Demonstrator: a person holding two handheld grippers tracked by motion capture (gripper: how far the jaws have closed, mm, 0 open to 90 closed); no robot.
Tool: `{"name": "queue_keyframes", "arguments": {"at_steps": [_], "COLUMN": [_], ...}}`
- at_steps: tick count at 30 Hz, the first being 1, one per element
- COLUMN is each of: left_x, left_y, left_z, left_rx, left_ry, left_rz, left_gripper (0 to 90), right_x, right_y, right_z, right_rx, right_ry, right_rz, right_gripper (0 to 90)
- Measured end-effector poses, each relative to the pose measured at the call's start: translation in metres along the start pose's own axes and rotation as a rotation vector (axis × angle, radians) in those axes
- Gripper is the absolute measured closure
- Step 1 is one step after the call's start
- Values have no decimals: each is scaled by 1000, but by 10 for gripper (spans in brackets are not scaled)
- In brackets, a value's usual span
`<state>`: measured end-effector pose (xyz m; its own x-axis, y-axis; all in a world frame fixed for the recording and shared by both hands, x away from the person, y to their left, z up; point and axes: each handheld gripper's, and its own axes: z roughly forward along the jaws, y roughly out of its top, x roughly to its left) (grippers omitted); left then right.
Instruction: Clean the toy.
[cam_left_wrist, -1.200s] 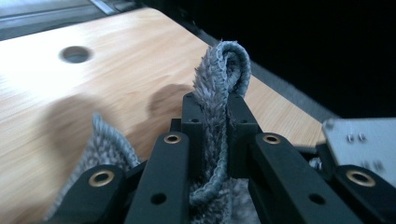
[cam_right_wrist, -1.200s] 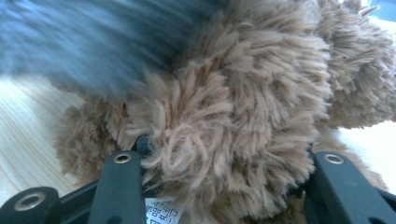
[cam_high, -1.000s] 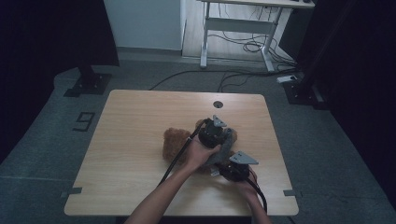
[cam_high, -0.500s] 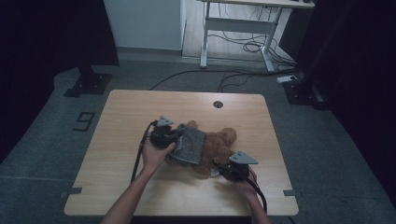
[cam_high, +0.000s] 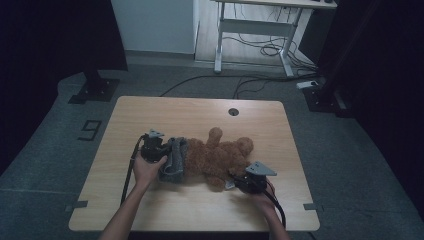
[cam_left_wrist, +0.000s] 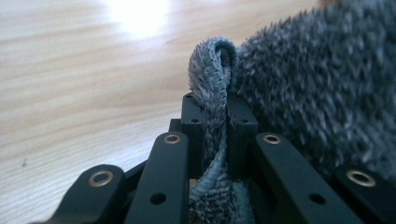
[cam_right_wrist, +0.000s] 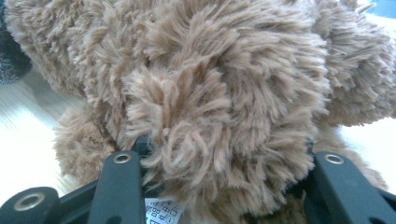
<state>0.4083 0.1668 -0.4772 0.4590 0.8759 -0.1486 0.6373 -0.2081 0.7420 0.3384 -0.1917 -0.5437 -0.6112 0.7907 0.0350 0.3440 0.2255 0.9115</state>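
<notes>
Right tool's jaw tips were buried in fur, hidden in the right gripper view. Brown teddy bear lay flat mid-table, shaggy, white tag at its limb. Grey fuzzy cloth covered its left end. Left tool was clamped on a cloth fold; right tool gripped a bear limb.

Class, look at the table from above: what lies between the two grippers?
In the high view, the brown teddy bear lies between the left gripper and the right gripper, with a grey cloth at its left end.
</notes>
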Motion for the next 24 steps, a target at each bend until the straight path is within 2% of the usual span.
{"name": "queue_keyframes", "arguments": {"at_steps": [4, 6, 8, 9, 11, 13, 14, 16, 17, 18, 19, 20, 22, 24], "left_x": [-29, -46, -74, -91, -115, -139, -155, -177, -183, -191, -196, -199, -195, -184], "left_y": [23, 34, 48, 55, 65, 73, 78, 85, 86, 88, 87, 85, 79, 71], "left_z": [-17, -22, -23, -20, -13, -3, 6, 22, 29, 42, 52, 62, 79, 86], "left_rx": [-84, -120, -139, -143, -134, -130, -122, -111, -104, -92, -76, -54, -1, 8], "left_ry": [-16, -75, -144, -174, -236, -275, -296, -295, -294, -280, -244, -209, -168, -146], "left_rz": [71, 97, 141, 167, 191, 219, 237, 269, 275, 281, 304, 324, 333, 331], "left_gripper": [801, 801, 801, 801, 801, 801, 800, 799, 798, 798, 796, 796, 797, 798], "right_x": [-3, -3, -2, -1, -1, -1, -1, 0, 0, 0, 0, 1, 1, 1], "right_y": [-1, -1, -1, -1, -1, -1, -1, -1, -2, -2, -2, -2, -2, -2], "right_z": [0, 0, 0, 0, 0, 0, 0, 0, 0, 0, -1, -1, -1, -1], "right_rx": [2, -2, -1, 0, -1, -3, -3, -4, -4, -5, -6, -7, -6, -4], "right_ry": [3, 5, 0, -2, -2, -4, -5, -8, -9, -9, -11, -12, -14, -13], "right_rz": [9, 14, 2, 1, 2, 0, -1, -2, -6, -6, -8, -9, -13, -14], "right_gripper": [487, 487, 487, 487, 487, 487, 487, 487, 488, 487, 487, 488, 488, 488]}}
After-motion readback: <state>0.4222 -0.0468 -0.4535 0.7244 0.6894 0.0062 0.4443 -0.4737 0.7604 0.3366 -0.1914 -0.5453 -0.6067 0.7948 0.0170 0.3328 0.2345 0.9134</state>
